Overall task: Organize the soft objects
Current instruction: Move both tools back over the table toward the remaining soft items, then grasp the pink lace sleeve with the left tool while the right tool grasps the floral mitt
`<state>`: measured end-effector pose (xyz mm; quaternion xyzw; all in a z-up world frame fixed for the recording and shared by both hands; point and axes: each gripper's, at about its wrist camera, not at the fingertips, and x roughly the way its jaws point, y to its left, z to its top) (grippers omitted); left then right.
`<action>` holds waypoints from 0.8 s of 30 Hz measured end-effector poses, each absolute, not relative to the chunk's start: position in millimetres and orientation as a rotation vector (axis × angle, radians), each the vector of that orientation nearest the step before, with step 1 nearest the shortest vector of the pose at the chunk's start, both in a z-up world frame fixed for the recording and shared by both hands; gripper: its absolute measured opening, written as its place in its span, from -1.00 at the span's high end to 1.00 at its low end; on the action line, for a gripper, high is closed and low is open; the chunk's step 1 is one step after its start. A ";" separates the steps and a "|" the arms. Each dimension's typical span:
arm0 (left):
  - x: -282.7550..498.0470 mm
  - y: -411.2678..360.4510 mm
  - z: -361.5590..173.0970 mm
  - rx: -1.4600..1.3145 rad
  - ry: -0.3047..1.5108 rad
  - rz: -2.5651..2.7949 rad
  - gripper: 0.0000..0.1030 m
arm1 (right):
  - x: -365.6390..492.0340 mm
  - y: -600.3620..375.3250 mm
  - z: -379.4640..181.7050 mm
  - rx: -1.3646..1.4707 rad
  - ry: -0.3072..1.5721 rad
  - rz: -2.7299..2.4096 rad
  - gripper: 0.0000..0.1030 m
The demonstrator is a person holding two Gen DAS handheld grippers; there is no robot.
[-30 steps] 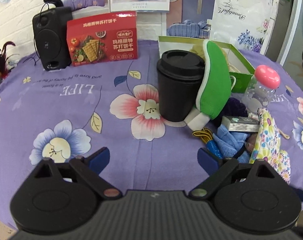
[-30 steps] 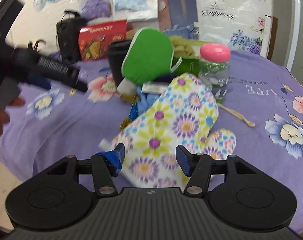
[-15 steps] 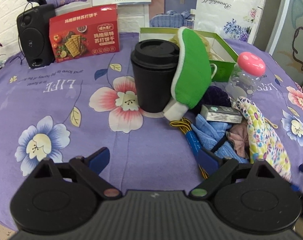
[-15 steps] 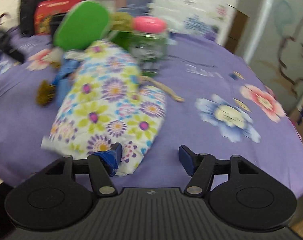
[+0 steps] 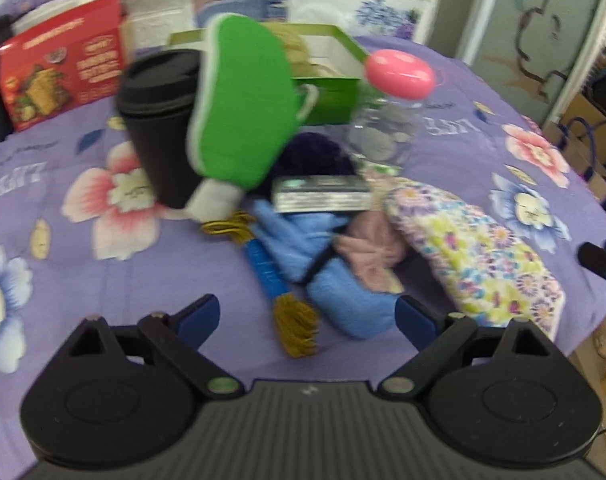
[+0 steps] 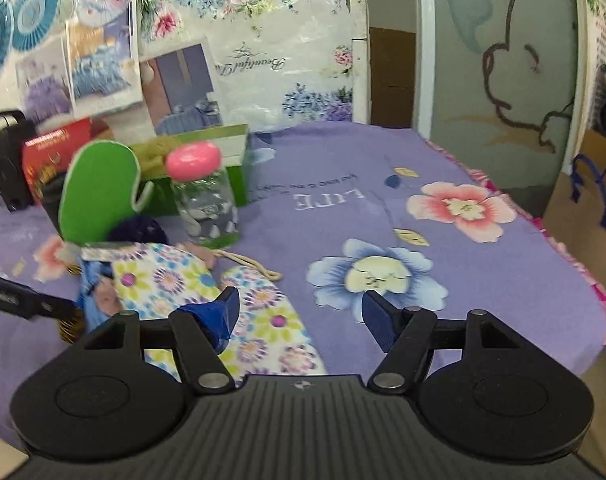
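Claws both empty. Right claw [image 6: 297, 312] jaws opening, now swung off the floral mitt [image 6: 207, 304] toward bare tablecloth; mitt lies released at the table's [image 6: 503, 280] near edge. Left claw [image 5: 307, 320] wide, has closed in over the blue cloth [image 5: 335, 280], likely the next pick. Green mitt [image 5: 243, 108] leans on black cup [image 5: 159, 120].

1. A cup [image 5: 163, 120] stands left of centre, a mitt [image 5: 239, 100] leaning on it.
2. A box [image 5: 327, 72] sits behind them.
3. A jar [image 5: 391, 120] stands right of the mitt.
4. A glove [image 5: 483, 256] lies lower right.
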<state>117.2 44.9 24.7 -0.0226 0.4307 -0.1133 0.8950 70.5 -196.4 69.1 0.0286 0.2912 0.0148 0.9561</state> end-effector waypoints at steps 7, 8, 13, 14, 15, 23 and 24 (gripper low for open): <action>160.8 29.0 -4.1 0.001 0.947 -0.153 -0.85 | 78.6 -190.7 65.3 0.122 0.614 0.074 -0.04; 162.7 37.4 -6.4 -0.043 0.963 -0.145 -0.88 | 78.8 -191.4 65.3 0.122 0.614 0.067 -0.04; 152.1 87.4 -7.5 -0.137 1.017 -0.092 -0.90 | 85.5 -194.7 64.1 0.126 0.624 0.062 -0.05; 145.5 94.9 -6.5 -0.120 1.017 -0.062 -0.90 | 87.8 -194.1 63.7 0.124 0.625 0.067 -0.05; 140.4 102.1 -5.8 -0.106 1.018 -0.038 -0.90 | 89.7 -192.8 63.4 0.124 0.626 0.071 -0.05; 107.9 139.9 6.9 -0.036 0.982 0.067 -0.89 | 97.2 -170.8 59.9 0.097 0.649 0.148 -0.06; 100.5 137.3 10.9 -0.007 0.961 0.054 -0.89 | 96.4 -167.5 59.5 0.085 0.655 0.162 -0.06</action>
